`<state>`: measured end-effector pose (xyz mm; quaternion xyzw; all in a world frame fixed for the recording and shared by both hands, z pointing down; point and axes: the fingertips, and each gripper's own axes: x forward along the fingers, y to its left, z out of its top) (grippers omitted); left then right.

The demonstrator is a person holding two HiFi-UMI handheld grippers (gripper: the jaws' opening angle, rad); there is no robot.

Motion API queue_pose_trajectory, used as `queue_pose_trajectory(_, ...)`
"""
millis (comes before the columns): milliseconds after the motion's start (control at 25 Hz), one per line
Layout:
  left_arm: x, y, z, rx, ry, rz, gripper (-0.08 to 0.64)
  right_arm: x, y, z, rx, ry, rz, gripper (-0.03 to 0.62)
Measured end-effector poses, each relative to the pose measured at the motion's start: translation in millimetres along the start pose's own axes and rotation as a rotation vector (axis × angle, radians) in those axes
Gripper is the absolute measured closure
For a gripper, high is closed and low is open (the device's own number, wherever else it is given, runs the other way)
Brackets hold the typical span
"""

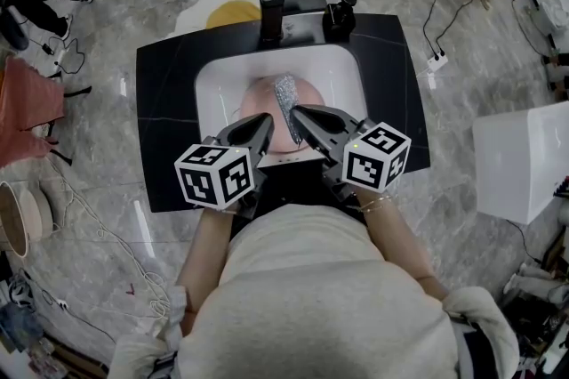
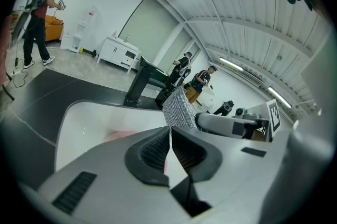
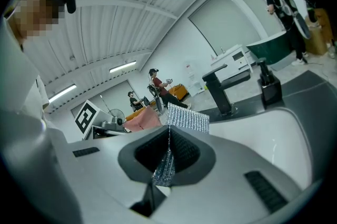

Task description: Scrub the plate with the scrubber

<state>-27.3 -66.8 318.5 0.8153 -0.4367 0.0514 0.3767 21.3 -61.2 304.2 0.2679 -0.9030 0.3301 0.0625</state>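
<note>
Holds the plate [image 1: 256,104] by its near left edge in the left gripper [image 1: 266,121] over the sink [image 1: 212,75], with the scrubber [image 1: 286,94] in the right gripper [image 1: 299,112] against the plate's right part, the faucet [image 1: 277,8] behind the sink on the counter [image 1: 169,101], the dispenser [image 1: 340,12] just right of the faucet.

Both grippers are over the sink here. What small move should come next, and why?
Probably a short stroke of the silver scrubber across the pink plate. The right gripper is shut on the scrubber, which sits over the plate's face above the white sink basin. The left gripper clamps the plate's near rim, so the plate looks steadied for scrubbing.
</note>
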Motion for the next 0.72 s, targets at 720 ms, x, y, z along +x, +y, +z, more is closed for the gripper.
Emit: queue_pose_trajectory(720,-2.3,0.5,1.5,-0.006,-0.008,-0.006,0.531,-0.5,-3.8,-6.7,0.022,0.003,-0.007,0.576)
